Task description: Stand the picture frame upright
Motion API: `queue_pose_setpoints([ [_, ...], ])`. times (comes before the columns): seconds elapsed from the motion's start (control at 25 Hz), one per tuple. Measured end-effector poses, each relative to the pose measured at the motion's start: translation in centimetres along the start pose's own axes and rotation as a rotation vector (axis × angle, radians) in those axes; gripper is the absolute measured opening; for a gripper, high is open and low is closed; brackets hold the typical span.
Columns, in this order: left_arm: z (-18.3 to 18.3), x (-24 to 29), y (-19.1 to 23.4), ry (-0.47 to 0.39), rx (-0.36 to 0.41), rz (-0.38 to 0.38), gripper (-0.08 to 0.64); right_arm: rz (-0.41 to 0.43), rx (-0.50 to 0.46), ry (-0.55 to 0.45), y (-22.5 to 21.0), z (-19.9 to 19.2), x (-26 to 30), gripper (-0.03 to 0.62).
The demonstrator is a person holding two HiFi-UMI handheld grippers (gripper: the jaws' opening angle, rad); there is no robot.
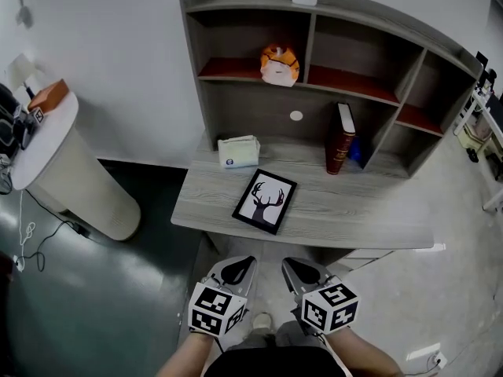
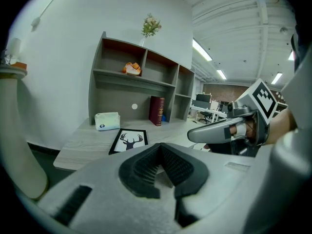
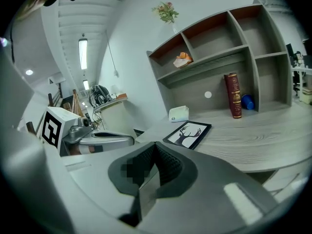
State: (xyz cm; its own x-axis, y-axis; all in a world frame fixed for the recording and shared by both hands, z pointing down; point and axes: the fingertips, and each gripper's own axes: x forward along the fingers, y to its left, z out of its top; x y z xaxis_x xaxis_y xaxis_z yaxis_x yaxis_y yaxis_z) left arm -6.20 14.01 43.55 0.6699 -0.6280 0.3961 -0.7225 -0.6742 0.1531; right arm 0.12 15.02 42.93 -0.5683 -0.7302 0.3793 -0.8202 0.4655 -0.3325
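Closest to my head camera are the left tool and the right tool. They hang side by side just short of the near edge of the surface. Each is clenched on nothing, and the two gripper views show the ribbed pads meeting at the tips.

The picture frame lies flat on its back on the grey wood-grain surface. Its deer-silhouette print faces up inside a black border, and the frame is turned at a slant. It sits ahead of both tools and apart from them, roughly in line with the gap between the two, near the front edge.

Just behind the frame, to its left, I see a white tissue pack. Further right a dark red book stands upright against a divider of the shelf unit, with a blue object tucked just beside it. An orange-and-white object rests on the shelf above. Well off to the left stands a white round stand.
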Motion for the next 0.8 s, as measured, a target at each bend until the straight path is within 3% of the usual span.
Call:
queue_pose_setpoints([
  [0.32, 0.2, 2.6, 1.5, 0.032, -0.026, 0.002, -0.003, -0.006, -0.001, 0.048, -2.6, 0.6, 2.4, -0.002],
  [0.8, 2.9, 8.2, 4.2, 0.027, -0.005, 0.093, -0.003, 0.048, -0.047, 0.080, -7.4, 3.3, 5.7, -0.002],
])
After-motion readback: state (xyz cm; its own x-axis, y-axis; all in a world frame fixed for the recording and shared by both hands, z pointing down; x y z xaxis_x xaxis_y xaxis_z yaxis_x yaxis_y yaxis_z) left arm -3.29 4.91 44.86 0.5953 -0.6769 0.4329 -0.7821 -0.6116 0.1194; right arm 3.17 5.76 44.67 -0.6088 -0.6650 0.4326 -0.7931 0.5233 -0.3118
